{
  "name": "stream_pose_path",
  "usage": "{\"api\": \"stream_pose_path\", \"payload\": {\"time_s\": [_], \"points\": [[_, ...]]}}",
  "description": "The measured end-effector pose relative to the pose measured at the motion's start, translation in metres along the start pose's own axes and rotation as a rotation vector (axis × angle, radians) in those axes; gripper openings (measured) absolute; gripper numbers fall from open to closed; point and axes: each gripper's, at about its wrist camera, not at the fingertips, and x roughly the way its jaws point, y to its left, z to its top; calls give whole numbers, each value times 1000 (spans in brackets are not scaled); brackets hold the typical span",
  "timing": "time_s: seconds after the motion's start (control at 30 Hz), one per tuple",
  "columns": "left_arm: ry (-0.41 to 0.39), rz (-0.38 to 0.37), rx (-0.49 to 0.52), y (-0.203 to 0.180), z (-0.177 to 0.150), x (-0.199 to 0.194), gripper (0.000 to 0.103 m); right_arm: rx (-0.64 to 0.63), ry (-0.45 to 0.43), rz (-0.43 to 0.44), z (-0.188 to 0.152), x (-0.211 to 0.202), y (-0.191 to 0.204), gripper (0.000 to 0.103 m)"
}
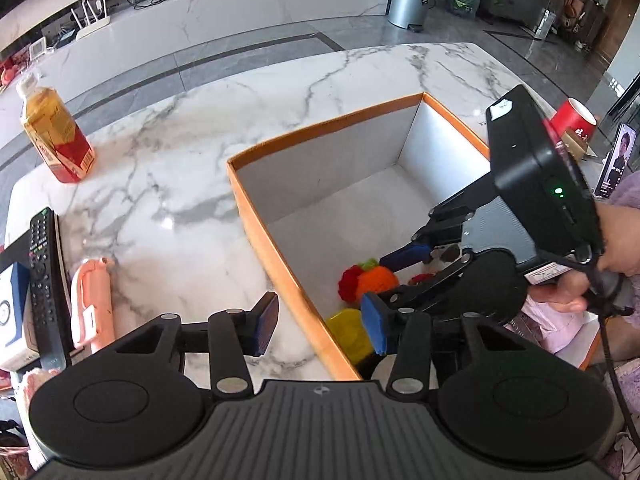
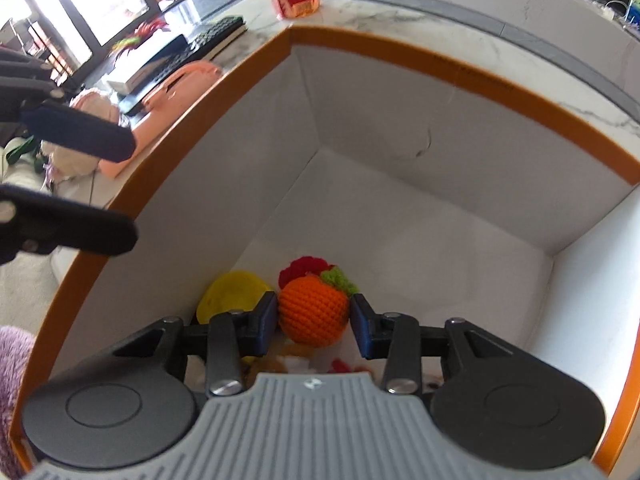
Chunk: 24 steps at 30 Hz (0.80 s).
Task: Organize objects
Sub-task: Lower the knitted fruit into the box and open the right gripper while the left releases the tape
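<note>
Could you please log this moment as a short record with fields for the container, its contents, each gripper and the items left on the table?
container: orange-rimmed box, white inside, open top
contents: crocheted orange, red crocheted piece, yellow item, all in one corner
right gripper: inside the box, fingers either side of the crocheted orange, contact unclear
left gripper: open, empty, straddling the box's near rim
on table: drink bottle, remote control, pink object
</note>
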Motion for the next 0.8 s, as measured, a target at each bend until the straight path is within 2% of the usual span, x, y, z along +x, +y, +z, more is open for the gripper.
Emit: {"api": "stream_pose_path", "payload": {"time_s": [0.27, 0.43, 0.6, 0.67, 0.8], "points": [[-17, -18, -50, 6, -7, 5, 55, 16, 14, -26, 0, -1, -1, 42], [-29, -26, -76, 7, -7, 5, 55, 47, -15, 37, 2, -2, -1, 42], [-35, -30, -75, 5, -8, 5, 55, 67, 41, 16, 2, 3, -2, 42], [-38, -27, -75, 5, -8, 5, 55, 84, 64, 32, 1, 6, -5, 42], [-55, -24, -93, 5, -8, 4, 55, 68, 51, 27, -3, 6, -2, 44]]}}
